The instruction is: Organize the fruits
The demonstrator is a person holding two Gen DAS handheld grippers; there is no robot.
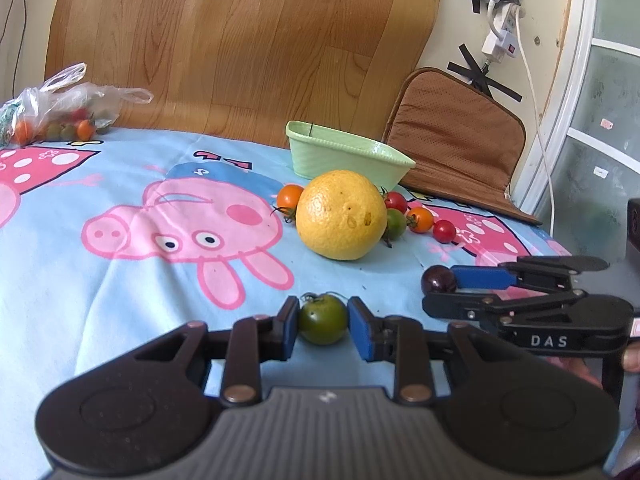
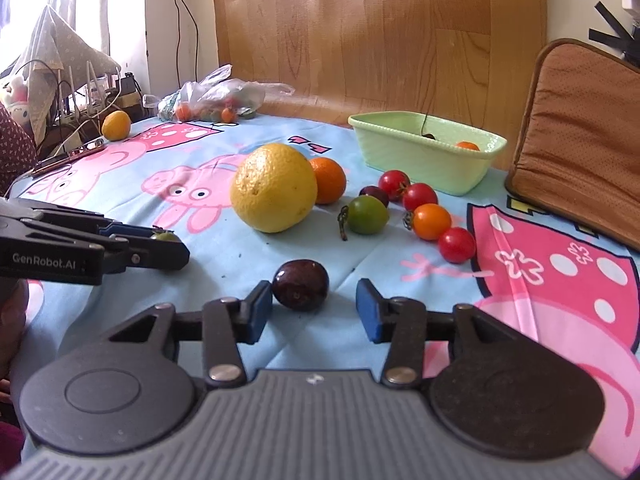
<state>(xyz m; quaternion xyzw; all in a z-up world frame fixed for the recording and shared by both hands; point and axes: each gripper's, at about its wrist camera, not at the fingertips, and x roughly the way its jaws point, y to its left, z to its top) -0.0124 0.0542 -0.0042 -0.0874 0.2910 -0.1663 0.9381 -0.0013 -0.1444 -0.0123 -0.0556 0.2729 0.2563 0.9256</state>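
Note:
My left gripper (image 1: 323, 322) is shut on a green tomato (image 1: 323, 319), its blue pads touching both sides, low over the cartoon-pig cloth. My right gripper (image 2: 314, 307) is open around a dark purple tomato (image 2: 300, 285) that lies on the cloth next to the left pad. A large yellow citrus (image 2: 274, 188) sits mid-table, with an orange (image 2: 330, 180) behind it and a row of red, orange and green tomatoes (image 2: 430, 220) to its right. A pale green basket (image 2: 424, 152) at the back holds an orange fruit. The right gripper also shows in the left wrist view (image 1: 440, 286).
A plastic bag of small tomatoes (image 2: 216, 100) lies at the far left by the wooden board. A small yellow citrus (image 2: 116, 125) and a phone (image 2: 68, 158) lie at the left edge. A brown cushion (image 2: 580, 136) leans at the back right. Cables and a power strip (image 1: 504, 28) hang on the wall.

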